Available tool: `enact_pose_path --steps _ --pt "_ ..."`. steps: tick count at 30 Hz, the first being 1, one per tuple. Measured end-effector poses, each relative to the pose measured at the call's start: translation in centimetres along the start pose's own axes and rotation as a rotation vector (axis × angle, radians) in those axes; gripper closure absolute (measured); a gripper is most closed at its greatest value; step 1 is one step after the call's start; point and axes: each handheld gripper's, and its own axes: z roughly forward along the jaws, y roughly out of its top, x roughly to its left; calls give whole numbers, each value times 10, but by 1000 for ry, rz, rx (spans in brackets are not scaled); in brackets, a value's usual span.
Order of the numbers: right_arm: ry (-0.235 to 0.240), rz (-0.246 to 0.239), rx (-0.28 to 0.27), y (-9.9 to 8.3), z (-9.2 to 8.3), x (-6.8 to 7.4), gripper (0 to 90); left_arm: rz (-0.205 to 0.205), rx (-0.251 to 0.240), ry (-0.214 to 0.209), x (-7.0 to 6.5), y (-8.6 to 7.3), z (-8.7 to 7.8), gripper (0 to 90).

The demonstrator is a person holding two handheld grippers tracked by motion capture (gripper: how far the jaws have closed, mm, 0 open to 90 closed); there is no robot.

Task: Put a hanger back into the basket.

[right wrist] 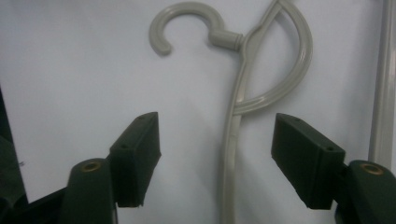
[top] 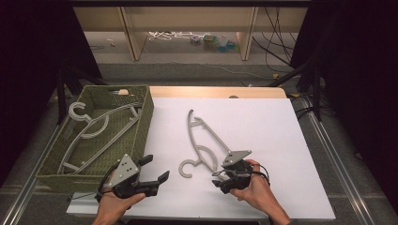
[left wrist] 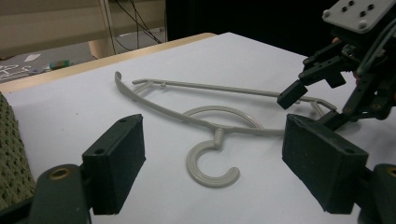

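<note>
A pale grey plastic clothes hanger [top: 205,140] lay flat on the white sheet covering the bench [top: 263,131], to the right of a green woven basket [top: 146,123]. The hanger was slim and moulded in one piece. It had an open round hook [right wrist: 187,21] joined by a short collar to curved shoulder arms, a half-ring loop set under the neck, and a straight lower bar running between the arm ends. Seen from the high view, the hook pointed towards the person and the far arm tip curled up away from them.

The right claw [top: 230,174] was held just over the hanger's near arm, to the right of the hook. Its jaws stood apart with the thin arm of the hanger [right wrist: 232,154] running between them, and neither pad touched the plastic. The left claw [top: 156,169] hovered near the basket's front right corner, to the left of the hook. Its jaws were spread wide and held nothing, with the hook [left wrist: 211,165] lying on the sheet beyond them.

Inside the basket lay more grey hangers [top: 94,133] of the same kind, stacked loosely at a slant.
</note>
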Motion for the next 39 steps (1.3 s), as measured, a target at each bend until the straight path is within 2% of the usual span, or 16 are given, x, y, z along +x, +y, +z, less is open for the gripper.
enact_pose_path --steps 1,2,5,8,12,15,16,21,23,26,27,28,32,39 --pt "14 4 30 1 1 -2 377 -23 -2 2 -2 0 0 213" --pt "18 10 52 1 3 -3 386 -11 -1 1 -1 0 0 213" --pt "35 15 104 2 10 -7 451 -10 7 1 -1 0 -1 213" --pt "33 37 134 3 14 -10 488 -10 11 -2 -1 0 0 213" --pt "39 43 162 6 18 -15 567 -22 12 -4 -2 0 1 214" --pt "41 23 182 9 23 -16 611 -23 17 -3 -2 -1 1 215" --pt "47 28 195 10 24 -16 636 2 19 -11 0 0 1 215" --pt "32 10 243 17 28 -17 706 -11 20 -7 -1 -1 1 217" --pt "28 -3 268 20 29 -16 711 -23 12 -15 -1 -2 2 217" --pt "21 -17 300 24 31 -15 712 -8 21 -13 0 -2 2 218" --pt "25 -8 313 26 31 -15 712 -22 21 -12 -1 -2 2 218" --pt "22 -5 318 26 31 -16 712 -7 22 -12 -1 -2 2 218" --pt "33 -18 324 27 32 -17 726 -8 26 -11 -1 -2 3 219" --pt "25 -33 327 28 33 -16 779 -5 26 -12 -1 -2 3 221"
